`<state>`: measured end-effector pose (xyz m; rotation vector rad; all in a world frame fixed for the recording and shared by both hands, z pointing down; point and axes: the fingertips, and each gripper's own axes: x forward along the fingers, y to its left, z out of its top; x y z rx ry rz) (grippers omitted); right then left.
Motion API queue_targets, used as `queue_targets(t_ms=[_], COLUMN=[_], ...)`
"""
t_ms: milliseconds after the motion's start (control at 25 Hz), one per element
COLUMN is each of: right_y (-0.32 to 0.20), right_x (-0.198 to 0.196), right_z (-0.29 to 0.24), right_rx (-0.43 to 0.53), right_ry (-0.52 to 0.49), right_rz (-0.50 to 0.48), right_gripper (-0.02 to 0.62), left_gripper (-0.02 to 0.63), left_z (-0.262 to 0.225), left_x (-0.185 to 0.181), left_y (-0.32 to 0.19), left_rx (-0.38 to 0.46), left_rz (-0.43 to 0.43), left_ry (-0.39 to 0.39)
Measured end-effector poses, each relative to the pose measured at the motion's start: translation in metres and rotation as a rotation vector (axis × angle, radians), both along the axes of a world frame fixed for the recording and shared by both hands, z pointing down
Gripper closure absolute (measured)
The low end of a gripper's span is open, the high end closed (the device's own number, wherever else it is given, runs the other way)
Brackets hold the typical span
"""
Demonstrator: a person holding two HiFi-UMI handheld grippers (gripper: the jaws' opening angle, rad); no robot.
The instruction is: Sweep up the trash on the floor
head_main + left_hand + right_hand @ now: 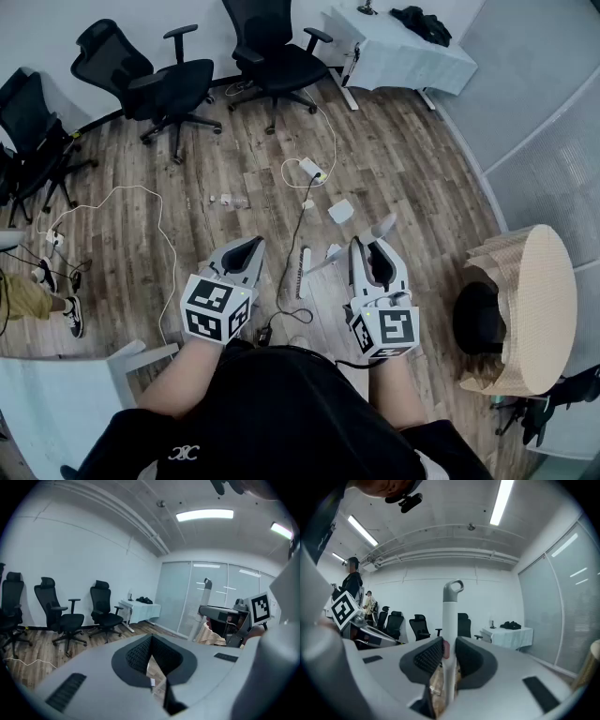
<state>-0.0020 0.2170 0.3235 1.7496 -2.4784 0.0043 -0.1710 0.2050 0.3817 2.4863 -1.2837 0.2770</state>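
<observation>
Right gripper [447, 645] pads are clamped tight on a white pole handle [449, 616], which rises between them to a grey looped cap. Seen from above, the pole slants down and left toward the floor, and its lower end is unclear. Left gripper [151, 644] pads meet with nothing between them. The 2 grippers sit side by side, jaws pointing forward over the wooden floor [422, 178].

Trash lies ahead of the fingertips:
- 1 white scrap [340, 211] ahead and slightly left of the right gripper
- 1 smaller bit [307, 203] beside a cable [295, 234]
- 1 crumpled piece [225, 200] ahead of the left gripper

The right gripper looks nearer the scrap, so a sweep would probably reach forward and slightly left. Office chairs [178, 84] stand well beyond.
</observation>
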Motion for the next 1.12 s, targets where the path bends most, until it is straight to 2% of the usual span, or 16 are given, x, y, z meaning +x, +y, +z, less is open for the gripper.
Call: queue_targets(t_ms=[280,600,960,1120], right_y=[0.009,0.025,0.033,0.032], right_x=[-0.005,-0.017,-0.013,-0.002], right_z=[0.012,0.023,0.027,0.023], right_rx=[-0.038,-0.078,-0.076,-0.050], right_ry=[-0.038,-0.039,-0.030,-0.038], right_rz=[0.004,-0.059,-0.127,-0.164], right_gripper=[0.499,0.499,0.499,0.499], left_gripper=[0.609,0.609,0.609,0.609], left_z=[0.002,0.003,0.004,0.004], left_x=[-0.008,-0.004,0.007,0.021], left_y=[0.009,0.022,0.036,0.043], left_rx=[0.002,-0.012,-0.028,-0.024], left_rz=[-0.025,-0.044,-0.078,-0.089], left_ry=[-0.019,-0.026,-0.026,-0.056])
